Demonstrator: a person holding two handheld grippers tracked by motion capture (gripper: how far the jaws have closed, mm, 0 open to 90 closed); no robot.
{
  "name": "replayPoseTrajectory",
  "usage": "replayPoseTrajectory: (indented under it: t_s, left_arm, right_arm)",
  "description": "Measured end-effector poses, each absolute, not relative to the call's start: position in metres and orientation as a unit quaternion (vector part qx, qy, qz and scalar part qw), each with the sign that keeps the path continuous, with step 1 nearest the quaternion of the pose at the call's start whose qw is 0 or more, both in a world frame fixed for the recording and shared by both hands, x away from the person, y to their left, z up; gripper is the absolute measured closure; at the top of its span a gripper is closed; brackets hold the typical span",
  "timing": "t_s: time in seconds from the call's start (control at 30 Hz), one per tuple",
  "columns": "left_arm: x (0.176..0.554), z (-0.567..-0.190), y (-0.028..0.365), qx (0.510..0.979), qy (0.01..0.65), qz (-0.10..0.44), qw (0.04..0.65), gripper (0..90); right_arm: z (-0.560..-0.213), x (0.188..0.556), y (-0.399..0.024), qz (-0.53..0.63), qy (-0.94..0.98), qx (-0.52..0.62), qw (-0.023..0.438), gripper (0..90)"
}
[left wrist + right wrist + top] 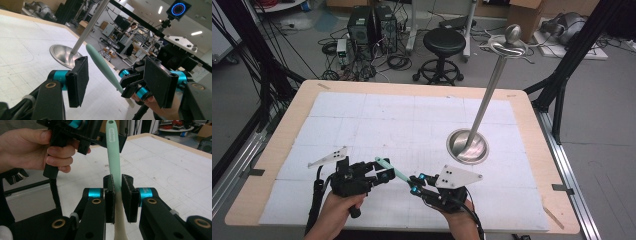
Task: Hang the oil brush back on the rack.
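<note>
A slim utensil with a mint-green handle (394, 171) and a cream lower part lies slanted between the two grippers near the table's front edge. My right gripper (117, 185) is shut on it where green meets cream (113, 152), with the green end pointing away. My left gripper (117, 67) is open, and the green handle (102, 65) passes between its pads without touching either. In the high view the left gripper (384, 172) sits just left of the right gripper (413, 185), each held by a hand.
A metal stand with a round dish base (468, 146) and a tall leaning pole topped by a ball (513, 33) stands right of centre. A white gridded mat (377, 125) covers the wooden table. A black stool (444, 42) and computer towers are on the floor beyond.
</note>
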State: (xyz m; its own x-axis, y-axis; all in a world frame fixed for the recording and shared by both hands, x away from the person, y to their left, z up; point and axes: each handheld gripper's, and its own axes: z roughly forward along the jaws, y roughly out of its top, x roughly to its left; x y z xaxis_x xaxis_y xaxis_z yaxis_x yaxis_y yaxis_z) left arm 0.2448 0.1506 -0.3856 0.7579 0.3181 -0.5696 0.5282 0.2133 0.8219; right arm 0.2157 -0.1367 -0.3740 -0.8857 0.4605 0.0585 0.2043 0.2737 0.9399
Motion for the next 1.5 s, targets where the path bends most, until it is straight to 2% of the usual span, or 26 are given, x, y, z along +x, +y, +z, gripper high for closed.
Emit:
replayPoseTrajectory:
  t_s: [0.13, 0.2, 0.7, 1.0, 1.13, 1.23, 1.37, 1.5]
  left_arm:
    - [0.246, -0.385, 0.149, 0.618, 0.347, -0.079, 0.701, 45.4]
    - [0.246, -0.384, 0.148, 0.616, 0.348, -0.079, 0.702, 51.6]
    - [0.252, -0.381, 0.149, 0.599, 0.354, -0.098, 0.711, 76.4]
    - [0.250, -0.377, 0.148, 0.598, 0.327, -0.106, 0.724, 81.4]
    - [0.249, -0.369, 0.149, 0.613, 0.304, -0.099, 0.723, 82.5]
    - [0.249, -0.364, 0.150, 0.628, 0.279, -0.100, 0.719, 82.6]
    - [0.247, -0.358, 0.151, 0.651, 0.242, -0.101, 0.713, 82.6]
    - [0.246, -0.352, 0.149, 0.669, 0.211, -0.095, 0.706, 82.5]
  right_arm:
    - [-0.373, 0.216, -0.136, 0.567, 0.788, 0.212, 0.113, 81.7]
    - [-0.373, 0.216, -0.136, 0.568, 0.787, 0.211, 0.115, 81.7]
    - [-0.371, 0.216, -0.134, 0.577, 0.780, 0.211, 0.119, 81.3]
    - [-0.372, 0.214, -0.134, 0.581, 0.779, 0.204, 0.115, 79.8]
    - [-0.370, 0.215, -0.137, 0.591, 0.774, 0.205, 0.101, 63.6]
    - [-0.369, 0.218, -0.143, 0.600, 0.769, 0.205, 0.080, 56.6]
    - [-0.368, 0.224, -0.150, 0.606, 0.769, 0.198, 0.039, 51.0]
    - [-0.364, 0.228, -0.149, 0.604, 0.778, 0.173, -0.002, 50.6]
